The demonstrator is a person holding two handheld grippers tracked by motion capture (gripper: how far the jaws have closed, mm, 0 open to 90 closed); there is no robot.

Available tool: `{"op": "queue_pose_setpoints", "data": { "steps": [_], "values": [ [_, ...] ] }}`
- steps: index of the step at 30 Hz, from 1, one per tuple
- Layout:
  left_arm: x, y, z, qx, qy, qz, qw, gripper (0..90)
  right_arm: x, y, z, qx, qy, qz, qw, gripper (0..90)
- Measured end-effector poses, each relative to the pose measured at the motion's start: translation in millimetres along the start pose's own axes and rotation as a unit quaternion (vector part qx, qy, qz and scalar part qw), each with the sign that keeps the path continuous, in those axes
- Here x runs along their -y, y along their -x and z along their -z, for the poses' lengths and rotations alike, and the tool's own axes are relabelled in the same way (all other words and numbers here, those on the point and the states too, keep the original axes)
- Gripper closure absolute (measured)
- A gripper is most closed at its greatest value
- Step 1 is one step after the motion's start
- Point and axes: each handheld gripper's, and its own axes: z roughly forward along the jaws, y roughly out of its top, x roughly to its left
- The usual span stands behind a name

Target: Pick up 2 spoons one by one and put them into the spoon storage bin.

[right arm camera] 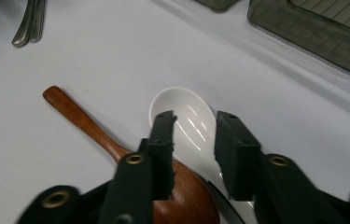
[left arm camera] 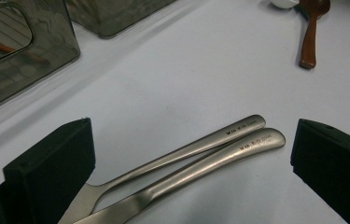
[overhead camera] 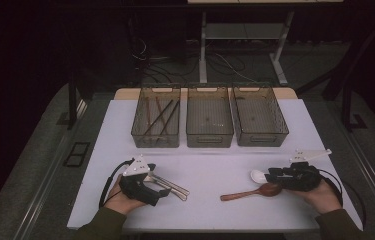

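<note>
Two metal utensils (overhead camera: 175, 188) lie side by side on the white table (overhead camera: 210, 165), handles toward me in the left gripper view (left arm camera: 200, 149). My left gripper (overhead camera: 161, 189) (left arm camera: 193, 126) stands open wide, one jaw on each side of those handles, touching neither. At the right, a white ceramic spoon (overhead camera: 256, 175) (right arm camera: 182, 100) rests against the bowl of a brown wooden spoon (overhead camera: 245, 193) (right arm camera: 84, 123). My right gripper (overhead camera: 271, 176) (right arm camera: 193, 116) straddles the white spoon near its neck, jaws narrow, a slim gap still showing beside the pads.
Three smoky clear bins stand in a row at the back. The left bin (overhead camera: 155, 139) holds dark chopsticks; the middle bin (overhead camera: 209, 139) and right bin (overhead camera: 262, 139) look bare inside. Bare tabletop lies between the two hands.
</note>
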Motion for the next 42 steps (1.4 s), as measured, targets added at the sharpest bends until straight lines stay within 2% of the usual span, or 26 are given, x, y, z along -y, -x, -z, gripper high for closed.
{"op": "queue_pose_setpoints", "data": {
  "steps": [3, 6, 13, 20, 25, 33, 38, 42],
  "values": [
    [0.1, -0.3, 0.1, 0.001, -0.001, 0.001, 1.0000, 0.0, 2.2, -2.1, 3.1, 0.008, -0.010, 0.010, 0.9999, 83.0],
    [0.2, -0.3, 0.0, 0.001, -0.002, 0.001, 1.0000, 0.0, 5.3, -1.4, 5.7, 0.014, -0.021, 0.012, 0.9996, 89.5],
    [0.4, -0.5, -0.2, 0.002, -0.001, 0.004, 1.0000, 0.0, 15.5, 5.4, 13.6, 0.037, -0.046, 0.001, 0.9983, 89.9],
    [0.5, -0.2, -1.2, 0.003, -0.004, 0.004, 1.0000, 0.0, 24.5, 8.3, 21.8, 0.042, -0.050, 0.004, 0.9979, 89.9],
    [0.5, 0.2, -1.3, 0.004, -0.004, 0.005, 1.0000, 0.0, 25.3, 8.2, 17.7, 0.045, -0.066, 0.010, 0.9968, 89.9],
    [0.6, 0.2, -1.3, 0.006, -0.005, 0.004, 1.0000, 0.0, 24.8, 1.4, 14.2, 0.024, -0.077, 0.019, 0.9965, 89.9],
    [0.6, 0.5, -1.8, 0.007, -0.006, 0.004, 1.0000, 0.0, 24.0, -7.4, 9.5, 0.001, -0.086, 0.038, 0.9955, 89.9],
    [0.5, 0.8, -1.9, 0.008, -0.005, 0.005, 0.9999, 0.0, 21.8, -12.3, 7.8, 0.002, -0.086, 0.045, 0.9953, 88.2]
  ]
}}
